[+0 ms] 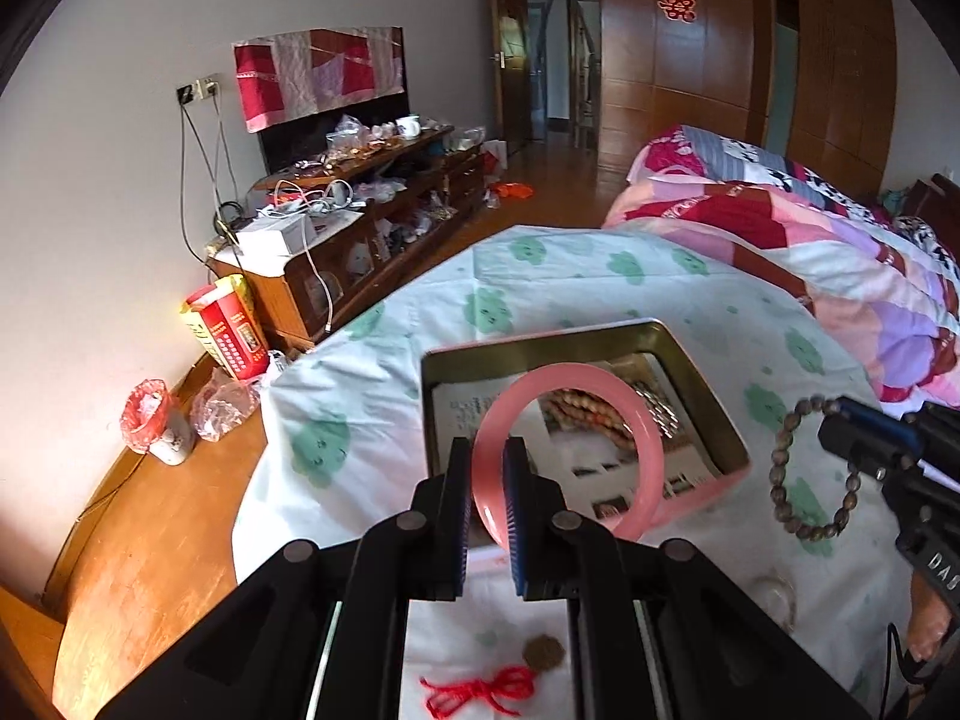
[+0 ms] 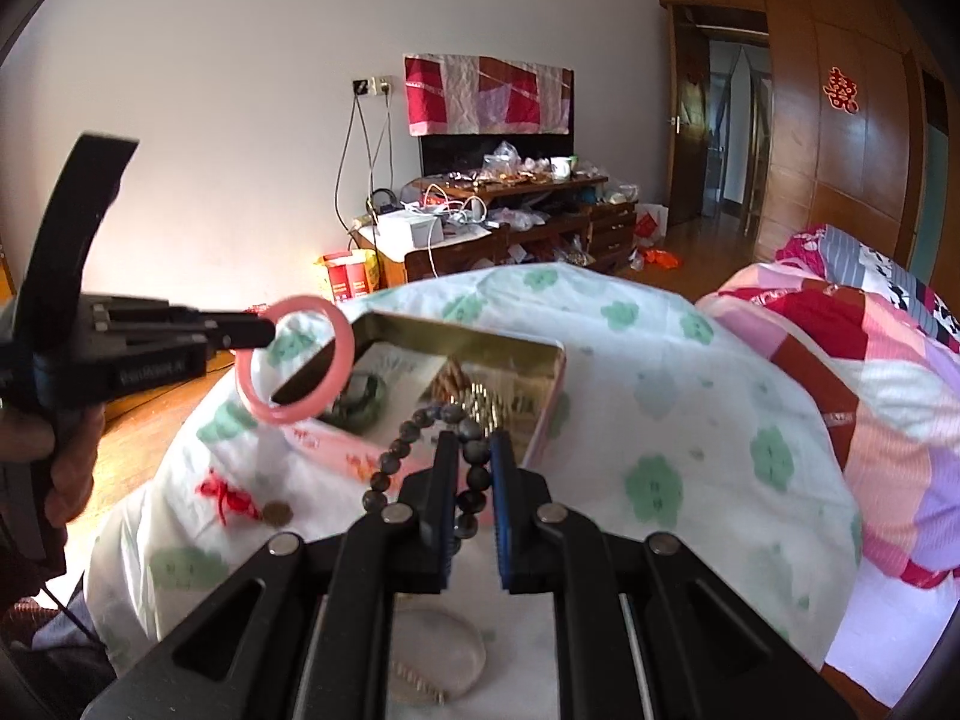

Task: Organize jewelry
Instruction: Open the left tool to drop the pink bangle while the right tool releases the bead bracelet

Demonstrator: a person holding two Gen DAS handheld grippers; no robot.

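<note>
My left gripper (image 1: 487,450) is shut on a pink bangle (image 1: 651,426) and holds it in the air over the near edge of an open tin box (image 1: 708,384). The bangle (image 2: 345,336) and left gripper (image 2: 264,330) also show in the right wrist view. My right gripper (image 2: 471,447) is shut on a dark bead bracelet (image 2: 396,456) near the box's (image 2: 546,420) front right side; the bracelet (image 1: 780,462) hangs from that gripper (image 1: 831,420) in the left wrist view. The box holds a bead string (image 1: 576,408), a metal chain (image 1: 657,402) and a green bangle (image 2: 360,402).
The box sits on a white cloth with green clouds (image 1: 372,420). On the cloth near me lie a red knotted cord (image 1: 480,690) with a coin (image 1: 543,653) and a clear bangle (image 2: 438,654). A quilted bed (image 1: 810,240) lies right; a cluttered wooden cabinet (image 1: 360,228) stands left.
</note>
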